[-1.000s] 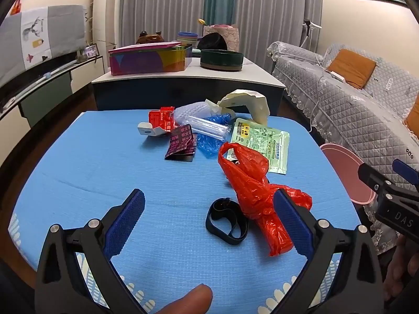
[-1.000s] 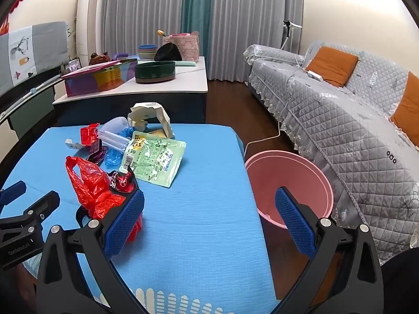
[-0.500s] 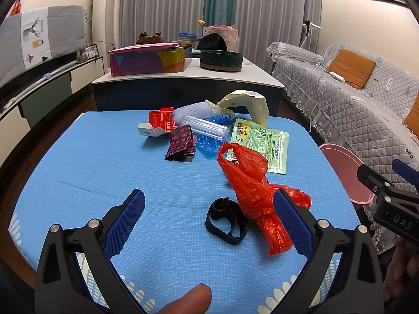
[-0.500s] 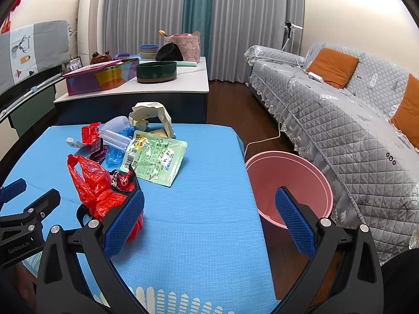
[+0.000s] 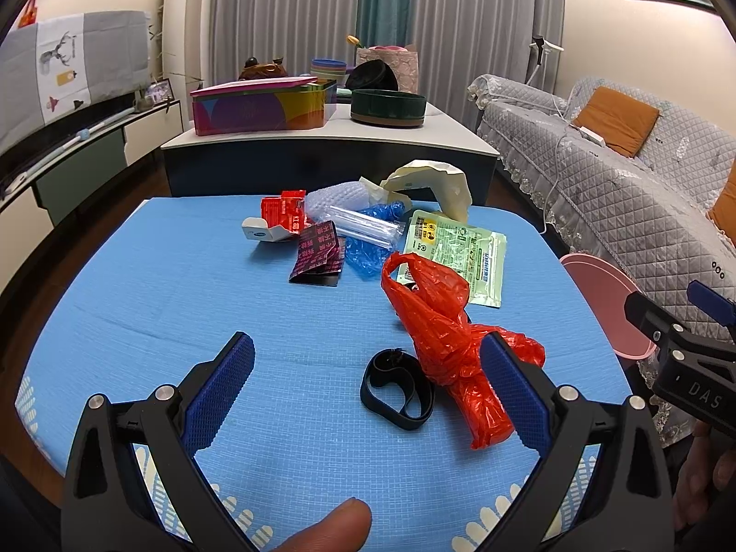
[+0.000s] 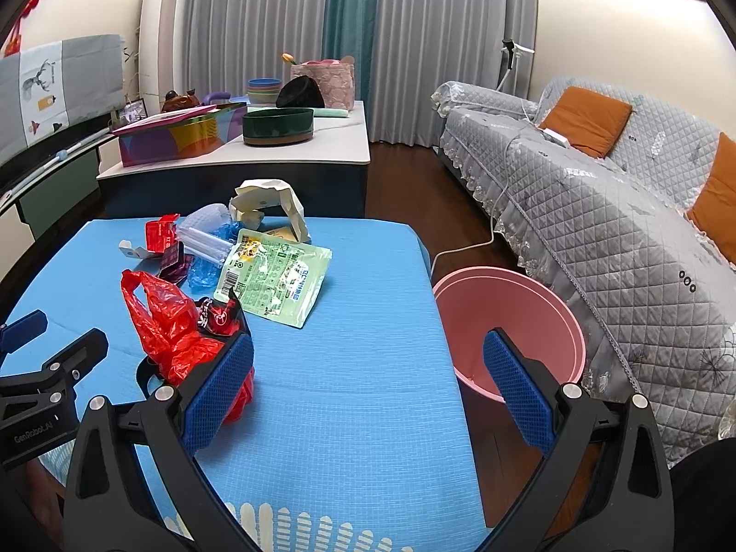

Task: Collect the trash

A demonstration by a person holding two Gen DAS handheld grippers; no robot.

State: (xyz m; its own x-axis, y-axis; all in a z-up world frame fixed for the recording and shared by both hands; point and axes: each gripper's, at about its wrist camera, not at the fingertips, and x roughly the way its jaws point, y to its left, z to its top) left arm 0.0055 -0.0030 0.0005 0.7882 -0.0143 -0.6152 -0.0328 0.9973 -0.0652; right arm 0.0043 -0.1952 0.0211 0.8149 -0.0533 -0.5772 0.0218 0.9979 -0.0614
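Trash lies on the blue-covered table (image 5: 161, 303). Nearest is a crumpled red plastic bag (image 5: 441, 336) with a black band (image 5: 395, 391) beside it. Farther back are a green printed pouch (image 5: 460, 253), a dark red wrapper (image 5: 317, 253), blue plastic film (image 5: 368, 248), a clear tube (image 5: 363, 227), a red packet (image 5: 283, 211) and a crumpled beige paper bag (image 5: 432, 181). My left gripper (image 5: 368, 391) hovers open over the near table, straddling the band and the bag's end. My right gripper (image 6: 368, 391) is open above the table's right edge, the red bag (image 6: 170, 326) at its left finger. A pink bucket (image 6: 506, 313) stands on the floor right of the table.
Behind the table a white-topped counter (image 5: 322, 138) carries a colourful tin (image 5: 262, 106), a dark green round box (image 5: 388, 106) and bowls. A grey quilted sofa (image 6: 598, 211) with orange cushions runs along the right. A white cable (image 6: 464, 248) trails across the wooden floor by the bucket.
Both grippers have crept forward slightly toward the trash pile; both stay open and nothing on the table has moved.
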